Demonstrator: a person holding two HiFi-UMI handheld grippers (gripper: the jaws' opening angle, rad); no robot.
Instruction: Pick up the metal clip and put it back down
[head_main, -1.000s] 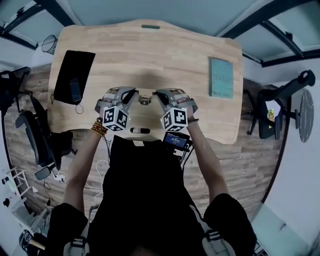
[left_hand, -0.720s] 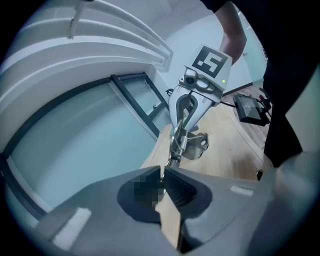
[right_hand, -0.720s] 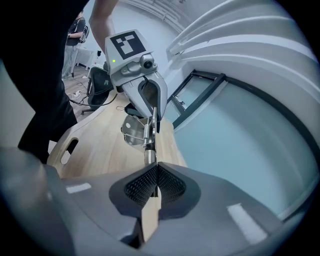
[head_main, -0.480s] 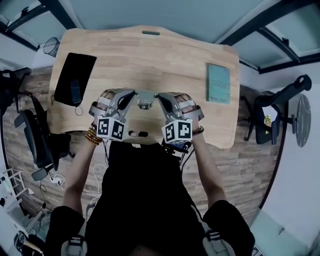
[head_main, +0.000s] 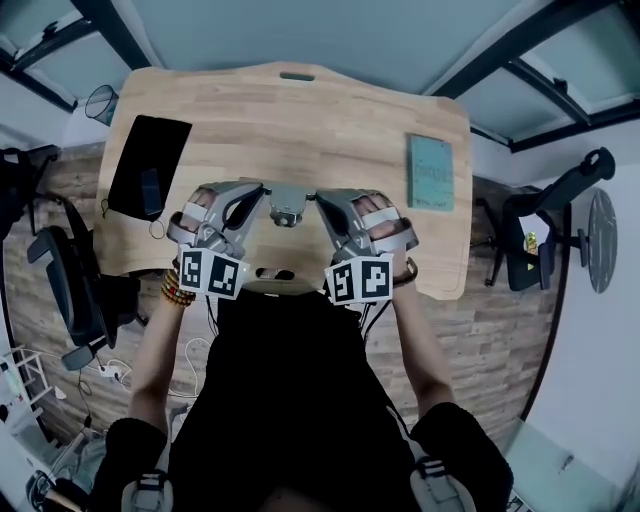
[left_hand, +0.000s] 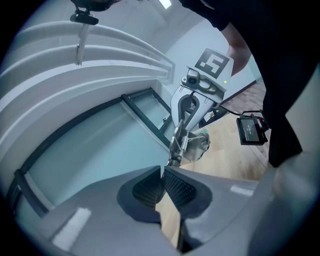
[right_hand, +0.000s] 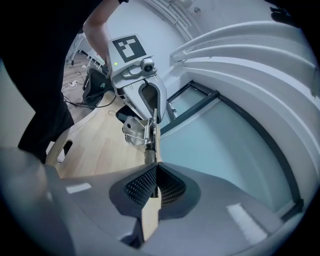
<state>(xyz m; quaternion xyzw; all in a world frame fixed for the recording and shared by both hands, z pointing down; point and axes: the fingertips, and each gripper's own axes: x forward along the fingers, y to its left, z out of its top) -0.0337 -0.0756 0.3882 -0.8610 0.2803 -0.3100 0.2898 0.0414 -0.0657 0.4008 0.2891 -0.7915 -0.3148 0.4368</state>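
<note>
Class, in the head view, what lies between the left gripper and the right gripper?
The metal clip, gripped at either side by the left gripper and right gripper; the head view shows it.

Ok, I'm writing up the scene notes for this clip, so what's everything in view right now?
metal clip: one, silver, pinched between both grippers over the desk's near-middle
desk: one, light wood, centre of the head view
flat device: one, black, desk's left side
notebook: one, teal, desk's right side
mesh cup: one, dark, by the desk's far-left corner
office chairs: two, black, one left of the desk, one right
bracelet: one, beaded, on the left wrist
left gripper: one, grey, shut on the clip's left side
right gripper: one, grey, shut on the clip's right side
</note>
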